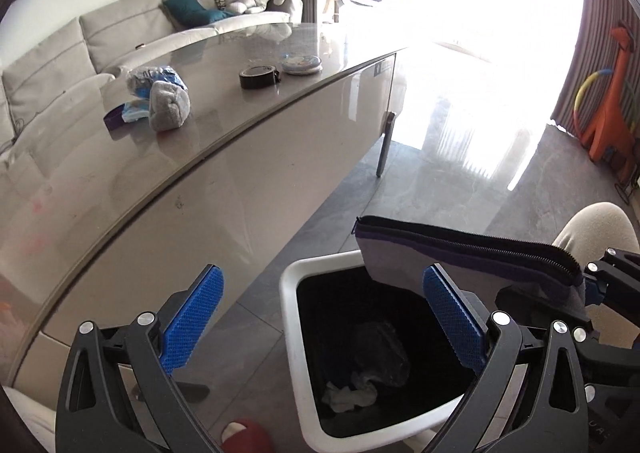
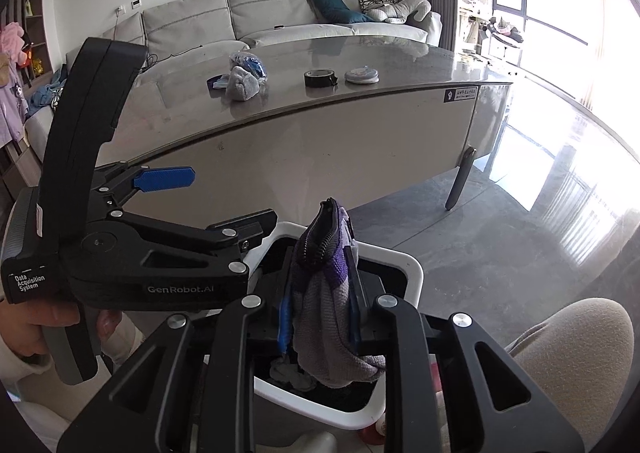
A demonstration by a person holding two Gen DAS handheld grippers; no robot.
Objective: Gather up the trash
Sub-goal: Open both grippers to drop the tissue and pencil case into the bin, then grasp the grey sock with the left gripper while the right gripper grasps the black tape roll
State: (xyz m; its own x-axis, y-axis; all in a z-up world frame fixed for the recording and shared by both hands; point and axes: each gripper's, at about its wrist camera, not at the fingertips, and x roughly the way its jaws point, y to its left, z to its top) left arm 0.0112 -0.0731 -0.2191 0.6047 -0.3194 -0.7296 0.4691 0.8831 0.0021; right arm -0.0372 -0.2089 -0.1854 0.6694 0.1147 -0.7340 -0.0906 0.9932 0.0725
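1. Bench point(image 2: 360, 133) fills the room ahead of us, and on top of it lie a grey bundle point(image 2: 241, 84), a crinkled plastic bag point(image 2: 245, 60), a roll of black tape point(image 2: 320, 78) and a round tin point(image 2: 361, 75).
2. Bin point(image 1: 289, 293) stands on the floor just beside the bench, white-rimmed and dark inside, with a pale crumpled scrap point(image 1: 350, 393) at the bottom.
3. Pouch point(image 2: 326, 293), grey and purple with a zip, hangs over the bin mouth, pinched in our right gripper point(image 2: 320, 327).
4. Our left gripper point(image 1: 320, 317) hovers beside it with its fingers spread wide and nothing between them.
5. We judge this the dropping step: next we need the right fingers to part so the pouch falls inside the rim.
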